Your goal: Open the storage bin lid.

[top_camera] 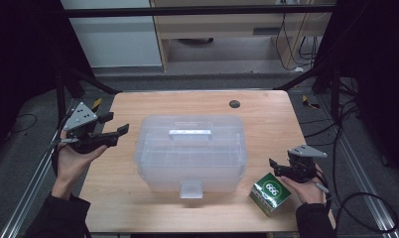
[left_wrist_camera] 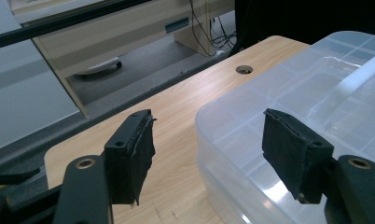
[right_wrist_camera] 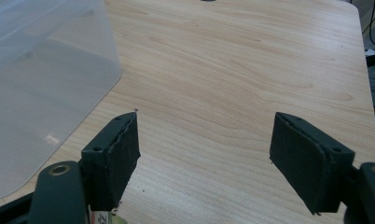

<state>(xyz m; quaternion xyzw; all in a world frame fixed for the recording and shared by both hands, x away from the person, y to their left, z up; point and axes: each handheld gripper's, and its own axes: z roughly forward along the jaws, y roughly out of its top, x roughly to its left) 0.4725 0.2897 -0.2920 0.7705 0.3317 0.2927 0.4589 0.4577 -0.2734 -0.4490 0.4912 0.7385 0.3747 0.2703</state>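
A clear plastic storage box [top_camera: 190, 153] with a closed lid, a top handle [top_camera: 189, 133] and a front latch [top_camera: 191, 189] stands in the middle of the wooden table [top_camera: 267, 119]. To its left, a hand holds my left gripper [top_camera: 115, 124] open above the table edge, jaws pointing at the box. In the left gripper view the gripper [left_wrist_camera: 209, 158] frames the box's near corner [left_wrist_camera: 232, 135] without touching it. Near the front right, my right gripper [top_camera: 276, 167] hangs open and empty just above a small green carton marked 666 [top_camera: 270, 193]. The right gripper view shows the gripper [right_wrist_camera: 204, 158] over bare wood.
A round cable hole [top_camera: 234, 103] sits near the table's far edge. Cables [top_camera: 356, 198] trail over the floor to the right, and dark frame bars [top_camera: 68, 94] flank the table. Wood shows between the box's right side [right_wrist_camera: 45, 84] and the right edge.
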